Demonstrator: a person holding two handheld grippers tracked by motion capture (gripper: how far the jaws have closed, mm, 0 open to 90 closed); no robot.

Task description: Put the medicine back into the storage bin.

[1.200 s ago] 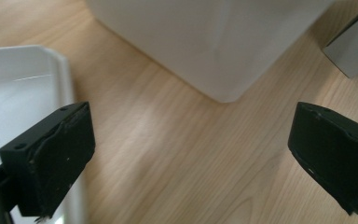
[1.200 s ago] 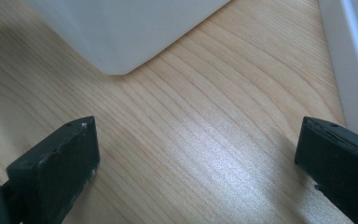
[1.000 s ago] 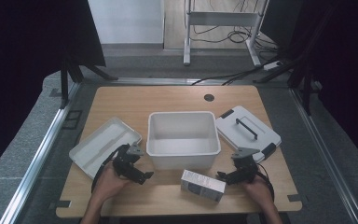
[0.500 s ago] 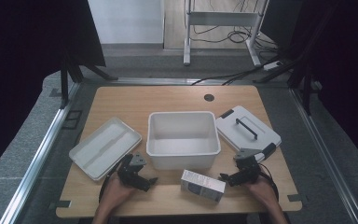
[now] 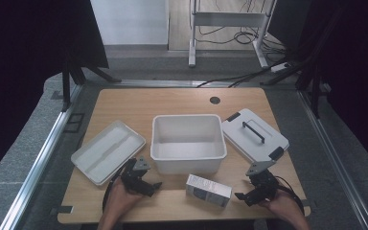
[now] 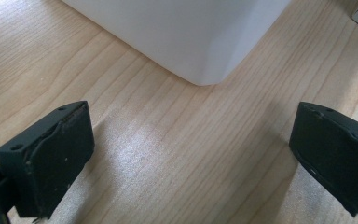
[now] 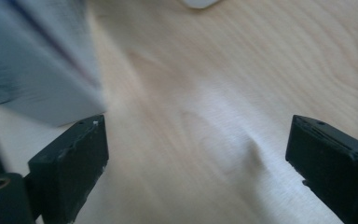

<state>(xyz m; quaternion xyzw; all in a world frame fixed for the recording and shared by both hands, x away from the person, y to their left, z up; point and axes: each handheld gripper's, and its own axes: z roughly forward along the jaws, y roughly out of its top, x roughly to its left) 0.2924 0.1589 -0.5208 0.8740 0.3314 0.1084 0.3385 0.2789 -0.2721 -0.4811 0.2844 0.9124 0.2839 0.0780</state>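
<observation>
A white open bin [image 5: 187, 118] stands mid-table, and its near corner [image 6: 191, 37] fills the top of the left gripper view. A small grey-white carton [image 5: 208, 189] lies flat in front of the bin; it looks blurred at the upper left [image 7: 32, 60] of the right gripper view. My left gripper [image 5: 149, 185] rests open near the bin's front left corner, with bare wood between its fingertips [image 6: 191, 158]. My right gripper [image 5: 242, 196] is open just right of the carton, its left jaw close beside the carton's edge and nothing between its fingertips [image 7: 196, 163].
A white bin lid with a dark handle [image 5: 254, 135] lies right of the bin. A shallow white tray [image 5: 108, 151] lies left of it. The table's front edge [image 5: 182, 218] runs close behind both hands. A round cable hole [image 5: 214, 100] sits at the back.
Both hands have drawn slightly toward the front edge. The left gripper has also edged right toward the bin's corner. Both stay open; the carton has not moved.
</observation>
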